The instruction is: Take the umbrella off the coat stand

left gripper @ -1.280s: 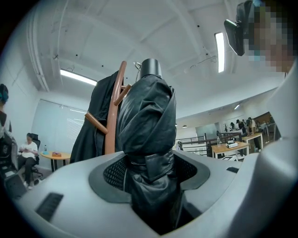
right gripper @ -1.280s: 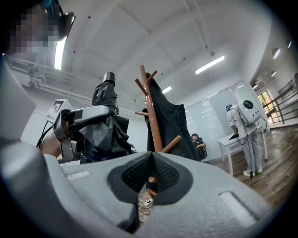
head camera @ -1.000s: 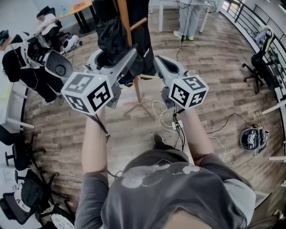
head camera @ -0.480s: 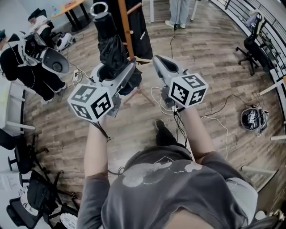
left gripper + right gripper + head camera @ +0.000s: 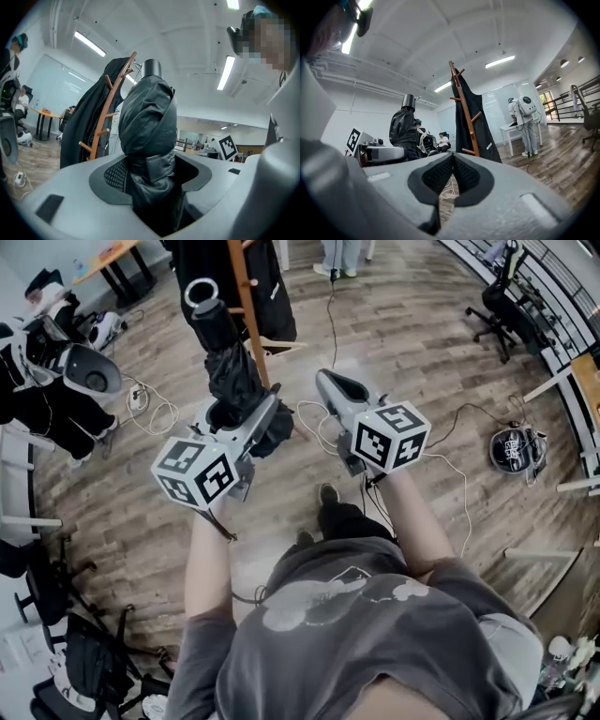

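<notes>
The folded black umbrella (image 5: pixel 230 371) stands upright between my left gripper's (image 5: pixel 246 413) jaws, which are shut on its lower wrapped part. In the left gripper view the umbrella (image 5: pixel 147 122) fills the middle and my left gripper (image 5: pixel 150 183) clamps its fabric. The wooden coat stand (image 5: pixel 246 306) rises just beyond, with a black coat (image 5: pixel 274 287) hanging on it; the umbrella is clear of its pegs. My right gripper (image 5: pixel 333 385) hovers to the right, shut with nothing held. In the right gripper view its pads (image 5: pixel 451 173) meet, with the stand (image 5: pixel 465 112) and umbrella (image 5: pixel 404 129) ahead.
Cables (image 5: pixel 319 427) trail on the wooden floor under the grippers. Seated people (image 5: pixel 37 362) are at the left, a standing person (image 5: pixel 342 254) at the top. A round bag (image 5: pixel 514 448) lies at the right, office chairs (image 5: pixel 497 296) near the railing.
Both grippers have drawn back from the coat stand and sunk lower. The umbrella came away with the left gripper and now stands apart from the stand's pegs.
</notes>
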Demonstrator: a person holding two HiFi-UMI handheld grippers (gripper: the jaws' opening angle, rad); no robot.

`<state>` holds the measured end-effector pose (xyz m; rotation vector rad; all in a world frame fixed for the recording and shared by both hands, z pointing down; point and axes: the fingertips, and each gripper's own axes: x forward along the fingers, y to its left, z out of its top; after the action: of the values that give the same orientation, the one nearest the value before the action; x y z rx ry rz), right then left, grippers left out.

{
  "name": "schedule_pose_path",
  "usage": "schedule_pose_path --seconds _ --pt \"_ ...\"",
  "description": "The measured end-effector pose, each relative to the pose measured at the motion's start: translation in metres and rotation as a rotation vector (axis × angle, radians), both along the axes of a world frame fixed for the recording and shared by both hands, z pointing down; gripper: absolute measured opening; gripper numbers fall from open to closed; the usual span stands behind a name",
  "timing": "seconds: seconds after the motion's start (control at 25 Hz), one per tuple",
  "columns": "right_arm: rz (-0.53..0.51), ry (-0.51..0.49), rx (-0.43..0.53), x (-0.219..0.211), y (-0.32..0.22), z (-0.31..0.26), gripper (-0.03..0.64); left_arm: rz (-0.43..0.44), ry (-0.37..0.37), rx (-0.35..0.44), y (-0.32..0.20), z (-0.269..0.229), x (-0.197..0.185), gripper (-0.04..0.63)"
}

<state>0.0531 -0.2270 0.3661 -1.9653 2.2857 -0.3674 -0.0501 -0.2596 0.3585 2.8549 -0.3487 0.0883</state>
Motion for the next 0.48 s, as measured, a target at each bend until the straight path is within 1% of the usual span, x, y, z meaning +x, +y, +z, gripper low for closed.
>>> schedule_pose_path --seconds 0.12,0.36,0.48 --pt "-0.007 0.001 -0.022 -0.002 0.000 0.007 -0.002 -0.003 -0.004 -0.027 0.004 0.016 -0.002 0.275" --pt "-0.052 -0.001 -0.049 0.000 -0.005 0.021 -0.002 -0.039 -0.008 -0.064 0.004 0.032 -0.002 0.275" --pt "-0.083 -0.012 -0.059 -0.005 -0.003 0.029 -0.002 -0.055 -0.014 -0.068 0.009 0.038 -0.005 0.275"
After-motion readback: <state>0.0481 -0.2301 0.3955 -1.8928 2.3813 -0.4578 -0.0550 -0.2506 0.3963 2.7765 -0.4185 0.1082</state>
